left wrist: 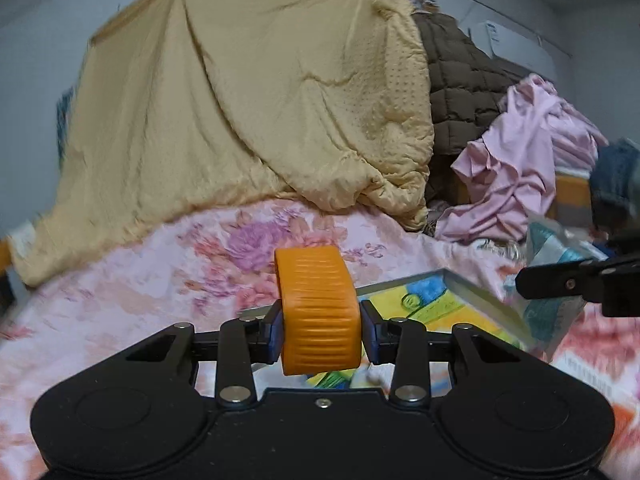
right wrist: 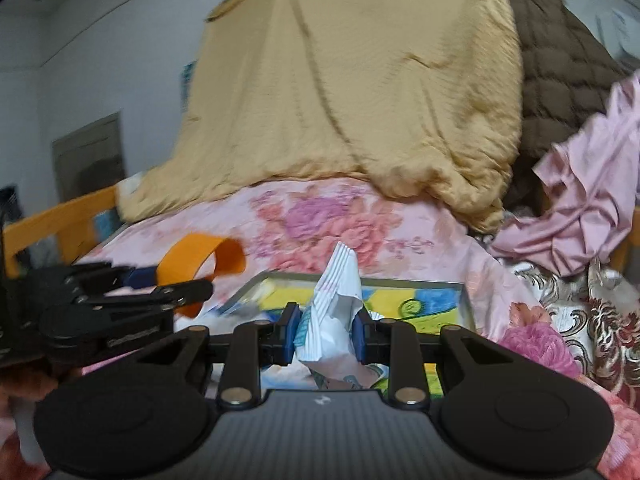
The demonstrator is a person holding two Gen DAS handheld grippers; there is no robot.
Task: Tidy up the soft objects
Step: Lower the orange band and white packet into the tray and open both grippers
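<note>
Clamped in the left gripper [left wrist: 320,330], an orange band [left wrist: 316,312] rides above the floral bed [left wrist: 120,300]. Beside it, the right gripper [right wrist: 326,336] pinches a crumpled white packet [right wrist: 334,316], lifted over a picture frame [right wrist: 466,300] at six o'clock. Both are picked up, not yet placed. Left to sort, by my guess: yellow quilt [left wrist: 240,100] at twelve, pink cloth [left wrist: 516,168] at three.

dim, flat indoor light, heavy motion blur, strong fisheye bending and dark corners in both views.
</note>
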